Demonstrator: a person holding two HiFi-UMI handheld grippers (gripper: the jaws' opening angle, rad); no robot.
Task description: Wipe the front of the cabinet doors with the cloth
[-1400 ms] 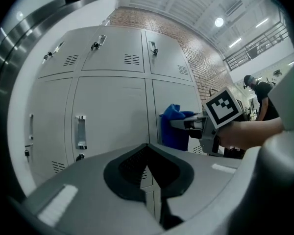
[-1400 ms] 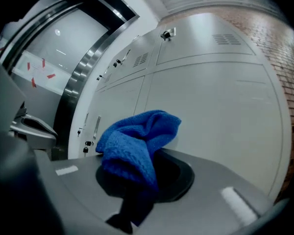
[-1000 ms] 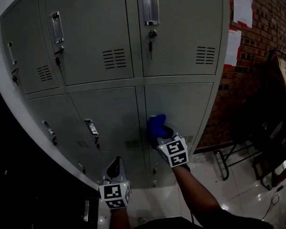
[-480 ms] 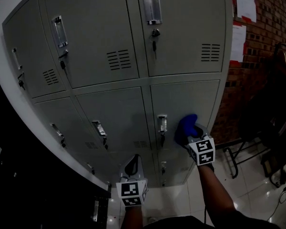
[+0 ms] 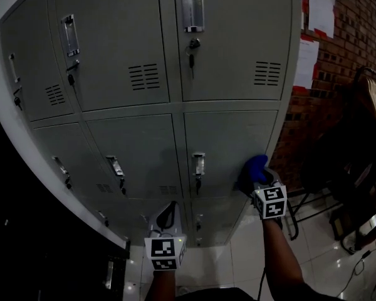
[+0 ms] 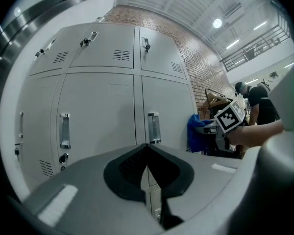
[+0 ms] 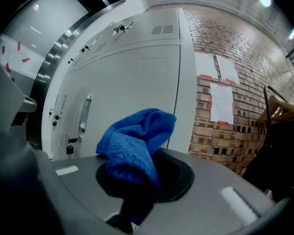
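The right gripper [image 5: 259, 179] has its jaws clamped on the blue cloth [image 7: 134, 141], and most of the cloth bulges out in a loose wad above them. That wad is up against the grey cabinet [image 5: 238, 42], on the middle-row door to the right of that door's handle [image 5: 198, 163], close to the cabinet's outer edge. From where I stand I can't swear it is pressing on the metal. The left gripper [image 5: 167, 213] hangs below and to the left of the handle, jaws closed together on nothing, clear of the doors.

My worry is the grip: only a small pinch of cloth seems held, so a hard drag across the paint could tug it loose and drop it. A sweep left toward the handle could catch the wad on the handle or on the lock [image 5: 197, 184] just beneath it. A sweep away from the handle has little door left, and the cloth could run off the edge toward the brick wall [image 5: 313, 115]. If the wad flattens, the bare jaws may scrape the door.
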